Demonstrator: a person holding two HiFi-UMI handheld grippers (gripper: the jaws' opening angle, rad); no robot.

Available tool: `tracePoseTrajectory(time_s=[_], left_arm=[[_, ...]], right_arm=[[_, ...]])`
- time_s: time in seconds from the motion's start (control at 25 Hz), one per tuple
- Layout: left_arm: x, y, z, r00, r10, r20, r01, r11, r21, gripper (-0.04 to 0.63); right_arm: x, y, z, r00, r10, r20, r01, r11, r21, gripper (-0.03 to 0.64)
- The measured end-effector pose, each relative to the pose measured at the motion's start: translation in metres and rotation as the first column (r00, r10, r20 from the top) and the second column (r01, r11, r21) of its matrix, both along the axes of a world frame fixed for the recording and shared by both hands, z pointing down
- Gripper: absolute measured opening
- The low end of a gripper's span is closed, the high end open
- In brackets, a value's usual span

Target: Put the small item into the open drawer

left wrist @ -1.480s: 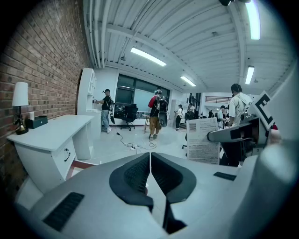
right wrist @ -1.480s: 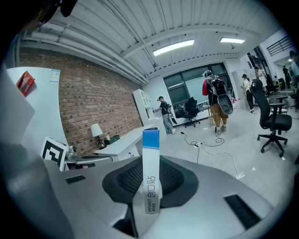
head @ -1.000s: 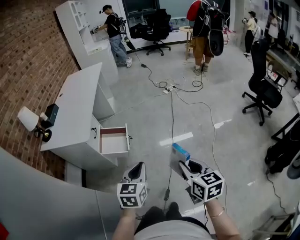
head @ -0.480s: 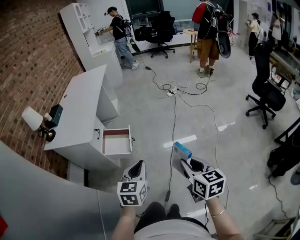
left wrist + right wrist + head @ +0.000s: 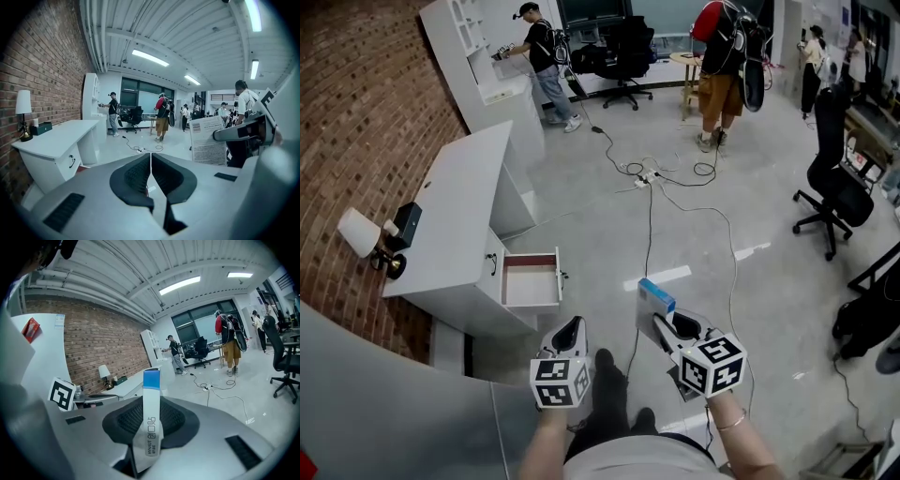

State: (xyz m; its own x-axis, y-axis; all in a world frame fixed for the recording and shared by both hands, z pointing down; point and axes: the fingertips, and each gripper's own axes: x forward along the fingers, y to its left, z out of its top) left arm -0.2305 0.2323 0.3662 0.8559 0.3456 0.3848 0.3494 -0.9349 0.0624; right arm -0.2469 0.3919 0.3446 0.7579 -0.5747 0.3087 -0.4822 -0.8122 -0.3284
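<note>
Head view: the right claw [image 5: 662, 325] pinches the small item [image 5: 654, 302], a slim white box with a blue end, upright over the floor. It is well apart from the open drawer [image 5: 531, 283] at ten o'clock, under the white surface [image 5: 455, 202]. Beside it, the left claw [image 5: 570, 332] is pressed together and empty. Good practice, by judgement: carry the box over the drawer's cavity, lower it past the front panel, then release.

Busy room around my work spot

From here I see a white lamp [image 5: 358, 234] and a black box [image 5: 406, 225] on the counter [image 5: 455, 187] by the brick wall [image 5: 356, 112]. Cables [image 5: 649, 187] trail over the floor. A black office chair [image 5: 836, 192] stands at the right. A person in orange shorts [image 5: 722, 75] stands far off.
</note>
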Motion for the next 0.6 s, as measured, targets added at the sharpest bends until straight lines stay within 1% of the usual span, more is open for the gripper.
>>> tracePoseTrajectory(time_s=[0.16,0.28,0.44,0.6], left_arm=[[0.038,-0.016,0.007,1.0,-0.007,0.01,0.007,1.0,-0.012,0.028],[0.075,-0.029,0.014,1.0,-0.012,0.021,0.012,1.0,-0.023,0.028],[0.143,-0.057,0.018,1.0,-0.015,0.021,0.015,0.999,-0.031,0.028],[0.213,-0.096,0.018,0.999,-0.026,0.025,0.027,0.999,-0.046,0.028]], right_arm=[[0.037,-0.012,0.002,1.0,0.009,-0.001,-0.009,1.0,-0.011,0.091],[0.074,-0.02,0.006,1.0,0.021,0.02,-0.022,1.0,0.01,0.091],[0.141,-0.045,0.01,0.999,0.01,0.043,-0.011,0.999,0.032,0.091],[0.215,-0.087,0.01,0.998,-0.009,0.06,0.007,0.999,0.036,0.091]])
